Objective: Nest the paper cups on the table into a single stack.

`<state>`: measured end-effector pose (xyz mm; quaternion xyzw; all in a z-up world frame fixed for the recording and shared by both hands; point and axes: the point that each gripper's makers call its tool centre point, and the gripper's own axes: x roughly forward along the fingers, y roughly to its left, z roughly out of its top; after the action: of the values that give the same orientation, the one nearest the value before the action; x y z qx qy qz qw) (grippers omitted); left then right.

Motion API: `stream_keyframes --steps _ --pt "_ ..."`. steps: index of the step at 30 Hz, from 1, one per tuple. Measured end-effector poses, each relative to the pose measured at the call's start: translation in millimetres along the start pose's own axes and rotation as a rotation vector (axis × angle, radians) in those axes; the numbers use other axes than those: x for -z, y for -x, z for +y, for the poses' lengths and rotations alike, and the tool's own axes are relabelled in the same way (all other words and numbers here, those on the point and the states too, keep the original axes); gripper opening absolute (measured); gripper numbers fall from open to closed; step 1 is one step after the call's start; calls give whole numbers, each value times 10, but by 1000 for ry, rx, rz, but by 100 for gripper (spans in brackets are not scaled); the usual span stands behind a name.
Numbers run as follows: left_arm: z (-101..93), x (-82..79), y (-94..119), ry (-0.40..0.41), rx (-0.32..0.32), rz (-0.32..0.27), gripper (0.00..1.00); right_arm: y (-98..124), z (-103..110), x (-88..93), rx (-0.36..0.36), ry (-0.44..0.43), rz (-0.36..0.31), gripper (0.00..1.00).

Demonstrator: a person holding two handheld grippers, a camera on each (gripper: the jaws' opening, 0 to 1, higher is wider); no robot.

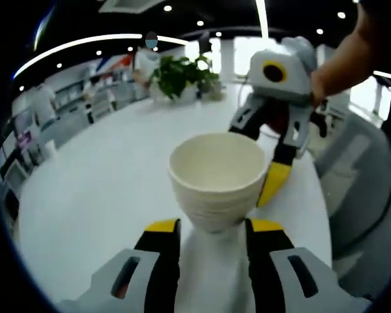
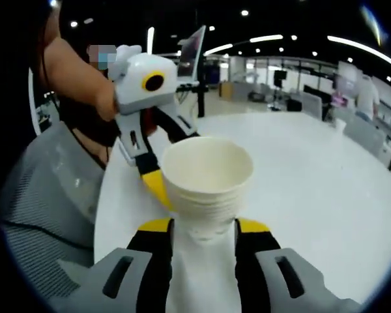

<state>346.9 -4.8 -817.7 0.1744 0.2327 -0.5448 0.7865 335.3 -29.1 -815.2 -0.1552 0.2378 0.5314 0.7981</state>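
Standing upright at frame centre on the white table point(image 1: 85, 195), the nested cup stack point(image 1: 216, 179) rises between the left gripper point(image 1: 212, 229), jaws wide just beside its base. The right gripper point(image 2: 200, 228) meets it from the opposite side, equally near and open.

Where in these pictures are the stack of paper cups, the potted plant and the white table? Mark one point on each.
stack of paper cups point(image 1: 216, 189): left gripper view, on its ribbed outer wall.
potted plant point(image 1: 177, 73): left gripper view, on its green leaves.
white table point(image 2: 313, 176): right gripper view, on bare tabletop.
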Motion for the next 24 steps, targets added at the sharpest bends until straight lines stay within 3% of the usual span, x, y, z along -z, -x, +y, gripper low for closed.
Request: stream_keyframes --steps 14,22,24 --pt "62 -84 -8 -16 33 10 35 -26 -108 -83 0 -21 -24 32" --pt "372 -286 -22 -28 29 3 34 -29 -417 -297 16 -13 -51 31" --pt "498 -350 -50 -18 18 -5 34 -39 -574 -373 18 -2 -52 31"
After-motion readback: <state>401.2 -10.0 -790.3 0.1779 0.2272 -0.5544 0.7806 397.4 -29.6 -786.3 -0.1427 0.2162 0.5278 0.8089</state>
